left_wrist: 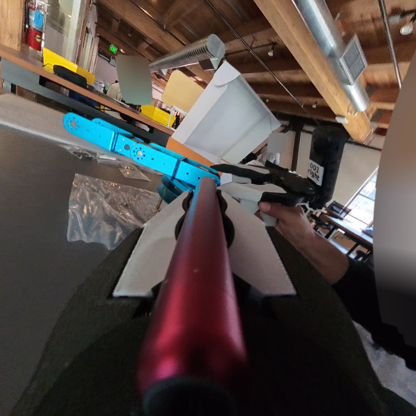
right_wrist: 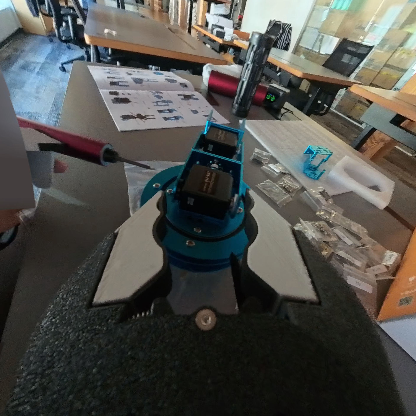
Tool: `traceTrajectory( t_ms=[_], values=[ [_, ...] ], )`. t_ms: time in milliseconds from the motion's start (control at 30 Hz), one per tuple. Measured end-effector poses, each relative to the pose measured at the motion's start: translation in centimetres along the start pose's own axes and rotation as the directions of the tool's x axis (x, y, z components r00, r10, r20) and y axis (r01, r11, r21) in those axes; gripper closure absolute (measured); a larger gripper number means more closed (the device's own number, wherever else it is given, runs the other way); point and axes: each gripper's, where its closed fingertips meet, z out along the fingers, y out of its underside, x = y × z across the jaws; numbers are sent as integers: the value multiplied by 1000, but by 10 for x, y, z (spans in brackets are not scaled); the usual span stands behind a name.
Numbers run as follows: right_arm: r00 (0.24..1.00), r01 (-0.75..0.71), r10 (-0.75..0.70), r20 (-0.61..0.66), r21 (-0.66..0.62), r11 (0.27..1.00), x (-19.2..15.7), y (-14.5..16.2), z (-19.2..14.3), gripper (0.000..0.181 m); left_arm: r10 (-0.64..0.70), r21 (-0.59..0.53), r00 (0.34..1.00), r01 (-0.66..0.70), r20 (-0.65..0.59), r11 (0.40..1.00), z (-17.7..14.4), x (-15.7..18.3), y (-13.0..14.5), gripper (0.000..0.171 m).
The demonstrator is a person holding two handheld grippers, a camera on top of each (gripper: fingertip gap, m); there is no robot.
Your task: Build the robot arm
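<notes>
Left gripper (left_wrist: 206, 203): clenched on red screwdriver (left_wrist: 198, 270), tip just beside blue servo arm (right_wrist: 211, 180). Right gripper (right_wrist: 203, 216): clamped around arm's round base; bagged hardware (right_wrist: 333, 236) unopened.

The left gripper (left_wrist: 203, 202) has its two pale fingers (left_wrist: 157, 243) pressed in against a red screwdriver handle (left_wrist: 198, 281), which runs out forward between them along the camera's line of sight. In the right wrist view that handle comes in from the left edge, its thin tip aimed toward the right gripper.

The right gripper (right_wrist: 203, 209) has its fingers (right_wrist: 132, 254) clamped on either side of the round base of a blue servo arm (right_wrist: 202, 227). In the left wrist view the right gripper lies roughly level, pointing left, with a bare hand (left_wrist: 286, 218) wrapped around its grip from below and a dark-sleeved forearm (left_wrist: 333, 263) trailing down to the right.
</notes>
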Motion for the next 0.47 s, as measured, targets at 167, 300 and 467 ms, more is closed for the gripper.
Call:
traceTrajectory(
  t_ms=[167, 300, 467],
  values=[
    [999, -27, 25, -31, -41, 999, -1, 4, 10, 110, -32, 27, 999, 31, 30, 999, 5, -3, 4, 152],
    [999, -44, 43, -22, -30, 999, 1, 5, 8, 114, -82, 34, 996, 83, -26, 996, 9, 0, 8, 151],
    [998, -59, 59, -10, -12, 998, 2, 6, 7, 118, -146, 84, 987, 151, -64, 985, 8, 1, 1, 151]
  ],
)
